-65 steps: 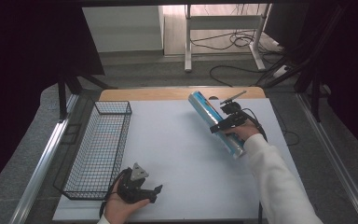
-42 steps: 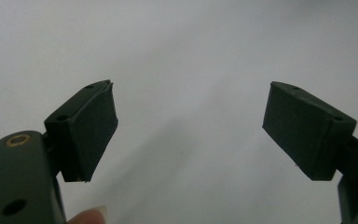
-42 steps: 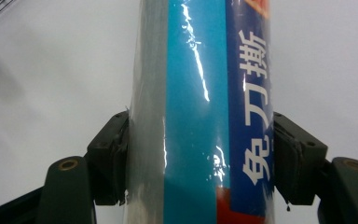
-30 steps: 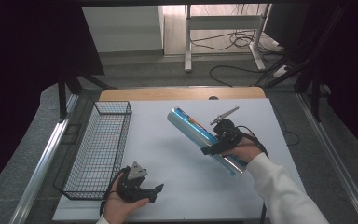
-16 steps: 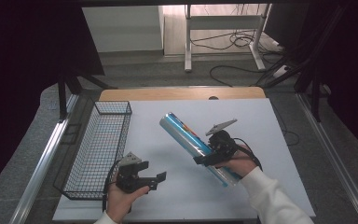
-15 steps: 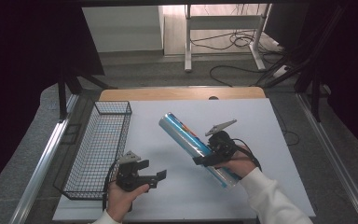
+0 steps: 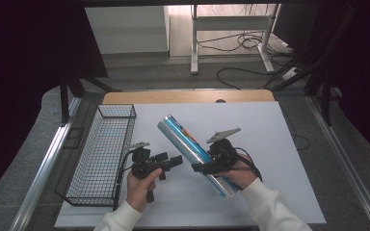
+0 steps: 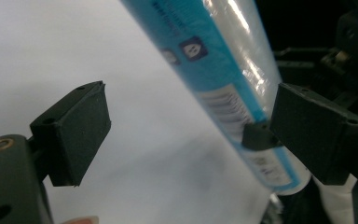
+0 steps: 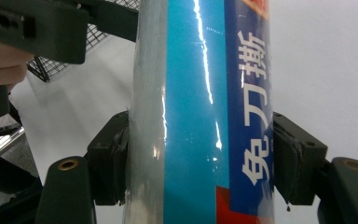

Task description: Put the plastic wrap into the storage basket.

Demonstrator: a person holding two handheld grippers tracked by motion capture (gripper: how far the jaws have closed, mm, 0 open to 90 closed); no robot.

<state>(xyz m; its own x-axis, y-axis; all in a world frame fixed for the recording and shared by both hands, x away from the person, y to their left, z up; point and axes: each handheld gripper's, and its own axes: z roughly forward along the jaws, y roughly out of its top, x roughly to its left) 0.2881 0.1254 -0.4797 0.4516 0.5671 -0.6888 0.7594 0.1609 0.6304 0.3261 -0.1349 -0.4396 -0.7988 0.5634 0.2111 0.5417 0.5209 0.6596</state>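
- Roll [image 7: 192, 149]: a long cylinder with a blue printed label under glossy clear wrap, held slanted above the white worktop [image 7: 279, 139]; its far end points up and away toward the worktop's far edge, its near end lies by the person's right hand. In the right gripper view the label [image 9: 242, 116] carries large white characters on blue, with a red patch at the bottom.
- Right tongs [image 7: 211, 167]: clamped on the roll near its lower end. In the right gripper view both black pads [image 9: 114, 156] press flat on opposite sides of the cylinder.
- Left tongs [image 7: 171, 161]: apart, having just been opening, and aimed at the middle of the roll from its left side. In the left gripper view the roll [image 8: 233, 88] passes just in front of the right-hand pad [image 8: 314, 133]; the left-hand pad [image 8: 74, 128] stands clear of it, with bare worktop [image 8: 51, 46] behind. Neither pad presses on the roll.
- Hands: each in a white sleeve [image 7: 270, 211], entering from the near edge of the worktop.
- Wire basket [image 7: 103, 154]: black mesh, long and narrow, on the left part of the worktop, just beside the left tongs.
- Surroundings: a wooden edge [image 7: 188, 96] shows beyond the white sheet; cables [image 7: 241, 45] lie on the floor behind.
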